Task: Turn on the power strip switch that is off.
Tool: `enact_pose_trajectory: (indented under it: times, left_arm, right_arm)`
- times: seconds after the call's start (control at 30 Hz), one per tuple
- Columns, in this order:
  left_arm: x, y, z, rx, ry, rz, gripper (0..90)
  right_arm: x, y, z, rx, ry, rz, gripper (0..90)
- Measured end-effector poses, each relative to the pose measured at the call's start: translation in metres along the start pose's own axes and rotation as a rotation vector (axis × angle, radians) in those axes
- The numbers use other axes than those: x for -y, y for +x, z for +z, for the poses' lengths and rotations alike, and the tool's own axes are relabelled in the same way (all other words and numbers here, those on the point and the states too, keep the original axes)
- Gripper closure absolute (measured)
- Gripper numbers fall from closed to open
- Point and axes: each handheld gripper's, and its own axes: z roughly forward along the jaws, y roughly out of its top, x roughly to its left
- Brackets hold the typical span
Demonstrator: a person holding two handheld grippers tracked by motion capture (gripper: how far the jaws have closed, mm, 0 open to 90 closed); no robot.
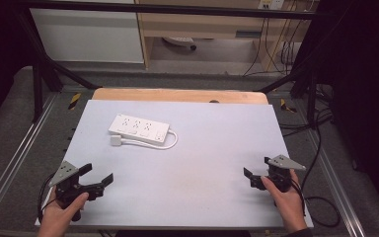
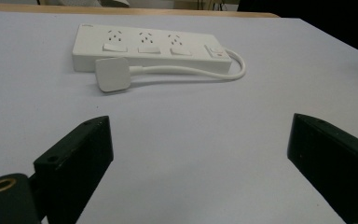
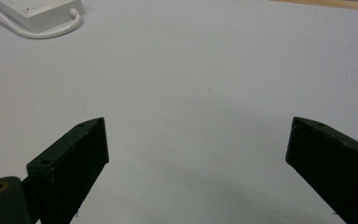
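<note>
While both grippers' fingers gape empty, the power strip (image 1: 138, 130) and its loose plug (image 1: 116, 141) lie untouched; all work remains.

The power strip (image 2: 144, 46) looks like smooth white plastic with a slight sheen, and its plug (image 2: 113, 74) and cord (image 2: 191, 71) share that finish. The desk (image 1: 197, 163) wears a matt, pale grey-blue sheet, even and unmarked; at its 12 o'clock edge bare light wood (image 1: 177, 95) shows. Both tongs, left (image 2: 200, 154) and right (image 3: 198, 158), have matt black jaws, plastic by the look, faintly grainy
</note>
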Motion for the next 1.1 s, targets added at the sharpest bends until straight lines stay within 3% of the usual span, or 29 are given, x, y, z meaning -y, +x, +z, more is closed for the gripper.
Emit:
enact_pose_trajectory:
  times: [0.2, 0.47, 0.7, 1.1]
  left_arm:
    - [-0.008, -0.003, 0.003, 0.019, 0.005, 0.021, 6.8]
    - [-0.022, -0.008, 0.004, 0.050, 0.010, -0.012, 6.8]
    - [-0.036, -0.006, 0.010, 0.042, 0.010, 0.001, 6.8]
    - [-0.063, 0.010, 0.027, 0.009, 0.003, -0.009, 7.1]
  right_arm:
    - [0.002, 0.001, -0.003, -0.002, 0.006, -0.010, 6.6]
    - [0.001, 0.004, -0.002, -0.012, 0.017, -0.022, 4.4]
    - [0.001, 0.009, -0.001, -0.027, 0.015, -0.039, 3.7]
    - [0.001, 0.010, -0.001, -0.020, 0.018, -0.047, 3.6]
